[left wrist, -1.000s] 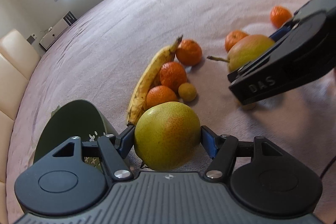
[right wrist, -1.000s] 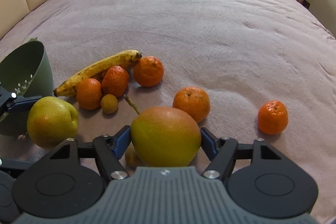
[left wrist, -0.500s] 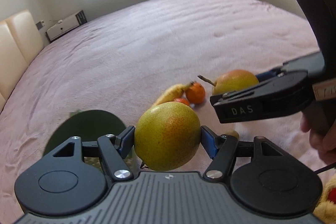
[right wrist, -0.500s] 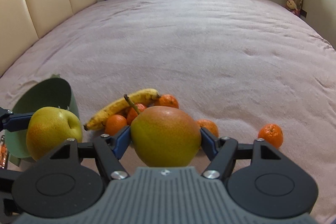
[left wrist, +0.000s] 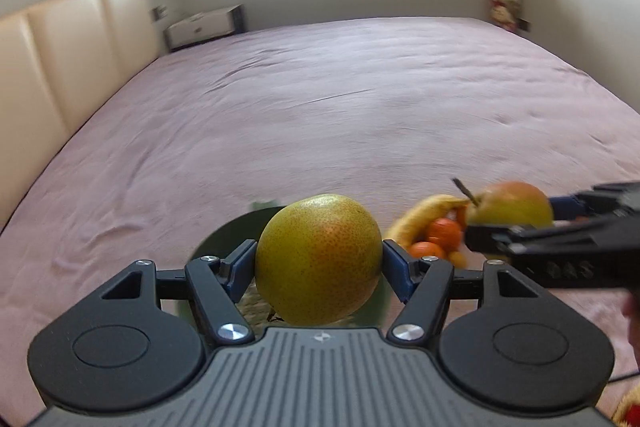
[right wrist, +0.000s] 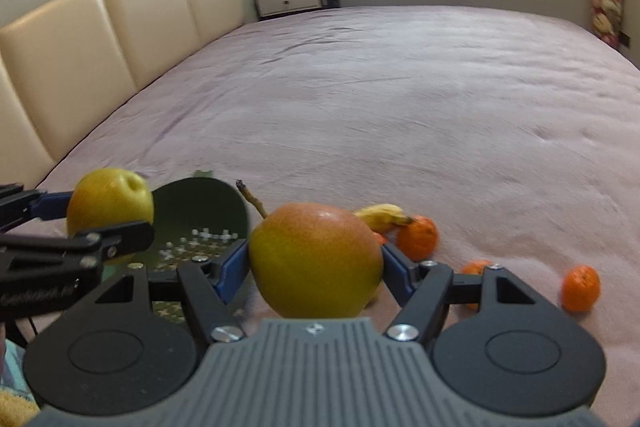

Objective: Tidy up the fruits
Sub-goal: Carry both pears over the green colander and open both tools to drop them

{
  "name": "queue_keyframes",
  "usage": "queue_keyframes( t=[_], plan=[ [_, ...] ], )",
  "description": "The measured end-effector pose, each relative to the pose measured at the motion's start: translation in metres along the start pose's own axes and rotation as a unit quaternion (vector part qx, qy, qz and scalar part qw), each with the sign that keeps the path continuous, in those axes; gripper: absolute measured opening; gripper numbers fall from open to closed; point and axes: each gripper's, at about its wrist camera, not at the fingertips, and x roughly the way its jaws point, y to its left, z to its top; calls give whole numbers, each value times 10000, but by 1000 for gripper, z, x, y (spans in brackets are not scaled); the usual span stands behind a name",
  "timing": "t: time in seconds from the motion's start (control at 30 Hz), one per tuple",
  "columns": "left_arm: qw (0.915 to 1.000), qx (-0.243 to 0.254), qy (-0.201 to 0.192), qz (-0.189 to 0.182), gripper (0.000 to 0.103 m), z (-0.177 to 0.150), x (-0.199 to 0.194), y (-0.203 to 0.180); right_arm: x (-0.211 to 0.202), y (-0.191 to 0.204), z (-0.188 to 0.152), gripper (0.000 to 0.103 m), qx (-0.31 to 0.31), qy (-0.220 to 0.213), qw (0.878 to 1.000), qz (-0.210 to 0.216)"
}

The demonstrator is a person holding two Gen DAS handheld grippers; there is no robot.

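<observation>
Two grippers, each pinching fruit above the mauve bedspread (right wrist: 400,99): left gripper (left wrist: 319,263) clamped on a speckled yellow-green pear (left wrist: 319,259) over the dark green perforated bowl (right wrist: 200,215); right gripper (right wrist: 315,263) clamped on a stemmed red-blushed pear (right wrist: 315,259). Beyond, a yellow banana (right wrist: 380,215) touching orange tangerines (right wrist: 417,237).

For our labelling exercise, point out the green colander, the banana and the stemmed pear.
green colander (right wrist: 208,211), right wrist view, inner wall.
banana (right wrist: 380,215), right wrist view, tip end.
stemmed pear (right wrist: 316,259), right wrist view, front skin.
</observation>
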Motion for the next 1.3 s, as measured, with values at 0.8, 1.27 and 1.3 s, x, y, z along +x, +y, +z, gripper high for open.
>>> queue_keyframes(
  t=[0.8,1.27,1.3],
  plan=[
    [9625,-2237,1479,412,77,-25,75,106,132,73,58,68,-963,1475,9809,828],
    [9705,-1536,1795,480,77,-27,93,87,145,86,72,68,-3195,1775,9173,1577],
    [9717,-1439,1803,509,77,-28,93,85,146,86,74,68,-3277,1784,9142,1583]
  ],
)
